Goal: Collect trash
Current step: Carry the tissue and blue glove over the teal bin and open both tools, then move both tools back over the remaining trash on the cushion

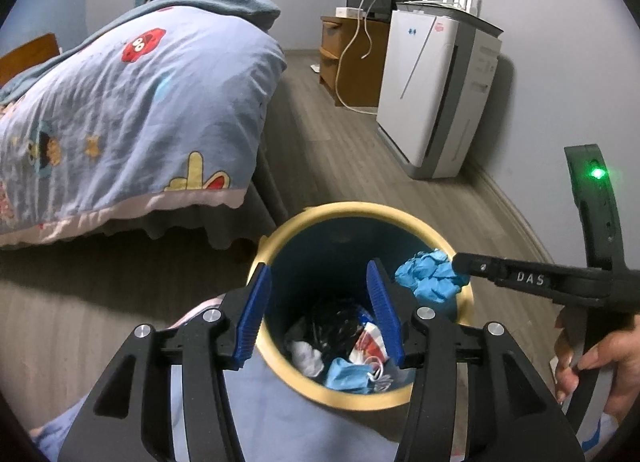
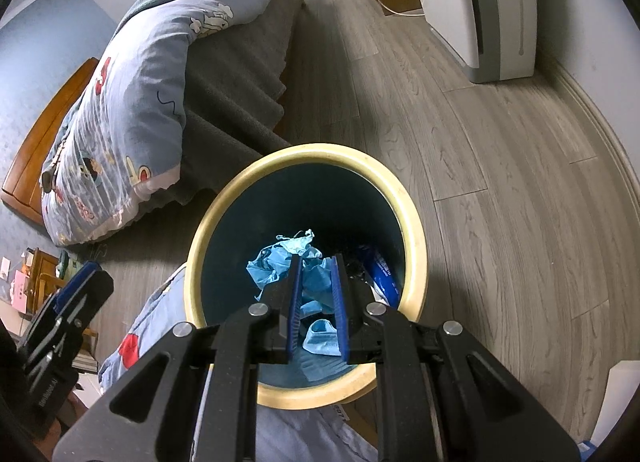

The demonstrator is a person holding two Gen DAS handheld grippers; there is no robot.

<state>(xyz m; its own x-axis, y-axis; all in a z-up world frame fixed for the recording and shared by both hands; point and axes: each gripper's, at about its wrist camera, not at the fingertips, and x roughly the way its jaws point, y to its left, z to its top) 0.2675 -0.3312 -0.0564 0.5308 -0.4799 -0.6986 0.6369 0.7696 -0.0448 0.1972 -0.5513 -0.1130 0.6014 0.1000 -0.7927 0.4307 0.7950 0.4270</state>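
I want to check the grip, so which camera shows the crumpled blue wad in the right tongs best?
The left wrist view: the blue wad appears from the side, whole, pinched at the tip of the right tongs above the bin. The right wrist view looks along the tongs, whose fingers cover part of the wad.

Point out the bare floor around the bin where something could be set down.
Free: grey wood-plank floor between the yellow-rimmed dark bin and the white air purifier, along the wall. Crowded: the bed's grey skirt reaches the bin on the other side; light-blue fabric covers the near side.
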